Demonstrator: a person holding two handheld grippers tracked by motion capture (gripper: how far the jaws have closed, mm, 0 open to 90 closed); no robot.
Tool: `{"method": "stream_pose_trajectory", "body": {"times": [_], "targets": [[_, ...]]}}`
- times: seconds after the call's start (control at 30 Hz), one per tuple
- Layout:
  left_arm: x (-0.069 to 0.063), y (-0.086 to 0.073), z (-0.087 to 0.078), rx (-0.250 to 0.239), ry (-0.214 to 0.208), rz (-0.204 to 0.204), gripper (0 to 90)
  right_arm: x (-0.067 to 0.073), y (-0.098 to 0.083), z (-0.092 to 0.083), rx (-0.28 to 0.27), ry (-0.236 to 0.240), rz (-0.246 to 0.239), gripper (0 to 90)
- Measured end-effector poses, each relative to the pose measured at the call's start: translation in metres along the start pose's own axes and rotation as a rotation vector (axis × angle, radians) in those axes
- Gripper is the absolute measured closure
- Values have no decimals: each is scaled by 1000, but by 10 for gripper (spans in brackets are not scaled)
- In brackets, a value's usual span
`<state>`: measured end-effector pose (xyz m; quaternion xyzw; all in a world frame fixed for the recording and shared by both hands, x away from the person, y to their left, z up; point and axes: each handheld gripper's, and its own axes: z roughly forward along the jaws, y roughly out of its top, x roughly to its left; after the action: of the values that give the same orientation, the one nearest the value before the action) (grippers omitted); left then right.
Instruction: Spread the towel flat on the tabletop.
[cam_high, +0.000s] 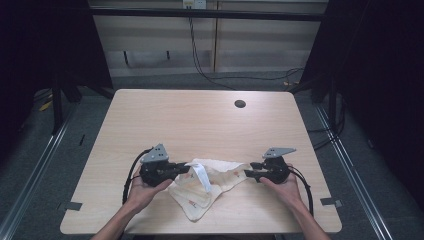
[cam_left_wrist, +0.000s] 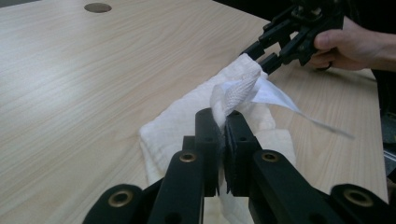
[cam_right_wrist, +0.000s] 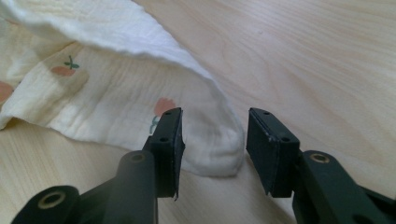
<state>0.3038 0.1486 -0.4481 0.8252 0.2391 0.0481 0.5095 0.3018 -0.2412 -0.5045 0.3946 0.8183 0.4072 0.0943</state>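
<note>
Nearest the table's front edge, a cream muslin cloth (cam_high: 202, 187) lies crumpled between the two hands, its long axis running left to right, with a pointed fold reaching toward the front edge. Its weave is soft and crinkled, printed with small orange fruit motifs, and a white woven strap (cam_high: 201, 176) crosses it. The left gripper (cam_left_wrist: 223, 140) has its jaws pressed together on that ribbed strap, lifting it off the cloth. The right gripper (cam_right_wrist: 214, 140) holds its jaws apart, the cloth's rounded right end lying between them, not pinched. Beyond, the pale wood-grain table (cam_high: 200, 120) shows a round cable hole (cam_high: 240, 104) near its far edge.
</note>
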Motion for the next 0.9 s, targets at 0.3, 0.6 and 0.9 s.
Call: {"method": "stream_pose_trajectory", "body": {"times": [0.3, 0.6, 0.9], "targets": [[11, -1, -6, -20, 46, -30, 853, 3, -2, -1, 2, 24, 23, 635], [18, -6, -14, -27, 37, -52, 854, 7, -10, -11, -12, 68, 44, 827], [18, -5, -19, -33, 29, -40, 856, 10, 3, -29, -81, 146, 56, 875]]}}
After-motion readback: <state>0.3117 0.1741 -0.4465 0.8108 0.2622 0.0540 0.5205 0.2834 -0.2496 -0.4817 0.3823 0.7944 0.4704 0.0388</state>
